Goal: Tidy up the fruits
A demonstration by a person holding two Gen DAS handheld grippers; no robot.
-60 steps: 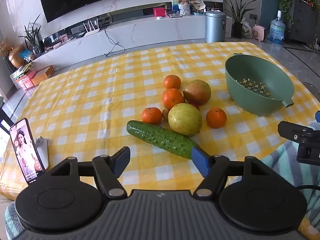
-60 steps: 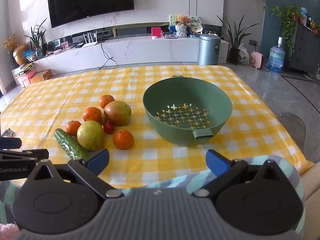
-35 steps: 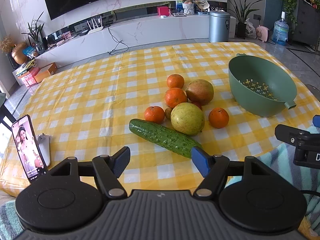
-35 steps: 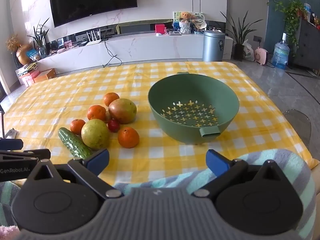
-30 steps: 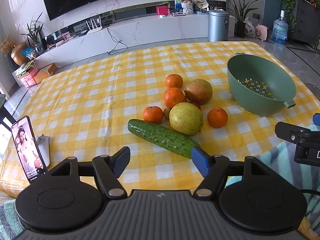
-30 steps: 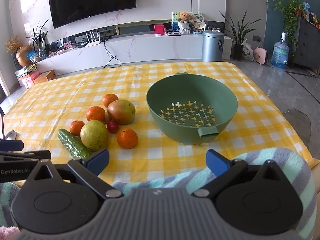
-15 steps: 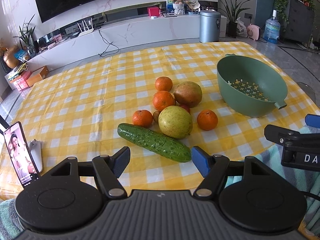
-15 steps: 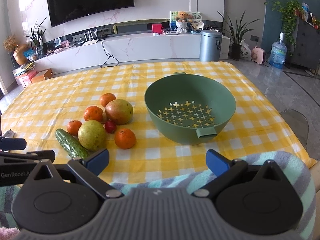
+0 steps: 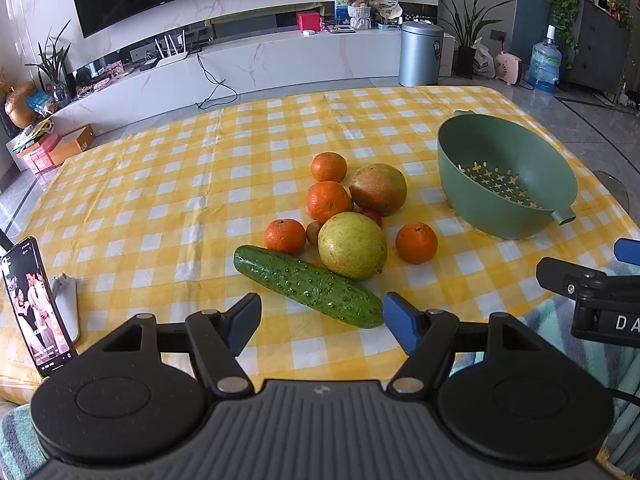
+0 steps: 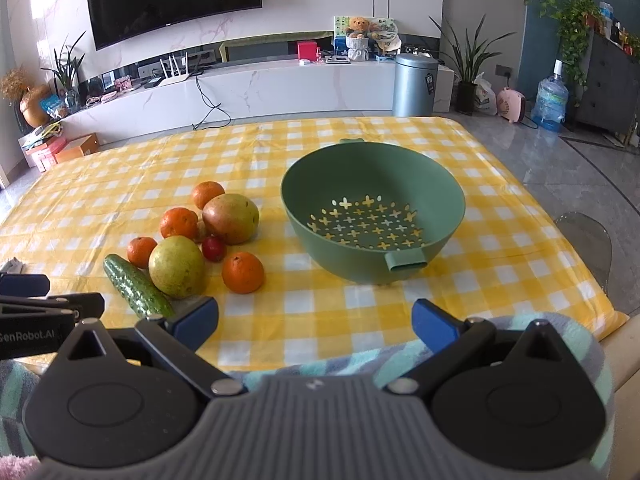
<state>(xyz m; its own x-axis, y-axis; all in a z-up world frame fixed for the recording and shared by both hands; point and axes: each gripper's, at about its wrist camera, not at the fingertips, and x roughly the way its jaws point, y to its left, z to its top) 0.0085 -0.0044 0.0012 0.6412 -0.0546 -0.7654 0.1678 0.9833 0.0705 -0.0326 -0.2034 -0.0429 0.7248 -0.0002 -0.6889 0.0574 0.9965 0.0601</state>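
Note:
A cluster of fruit lies mid-table on the yellow checked cloth: several oranges, among them one off to the right, a yellow-green pear, a reddish mango, a small red fruit and a cucumber. To their right stands an empty green colander bowl, also seen as the bowl in the right wrist view. My left gripper hovers open just short of the cucumber. My right gripper is open over the table's near edge, before the bowl. Nothing is held.
A phone leans upright at the table's left edge beside a white object. A striped teal cloth covers the near edge. Beyond the table are a white TV console and a metal bin.
The left wrist view has drifted slightly, so the fruit and bowl sit a little further left in it. Both grippers stay open and the fruit has not moved.

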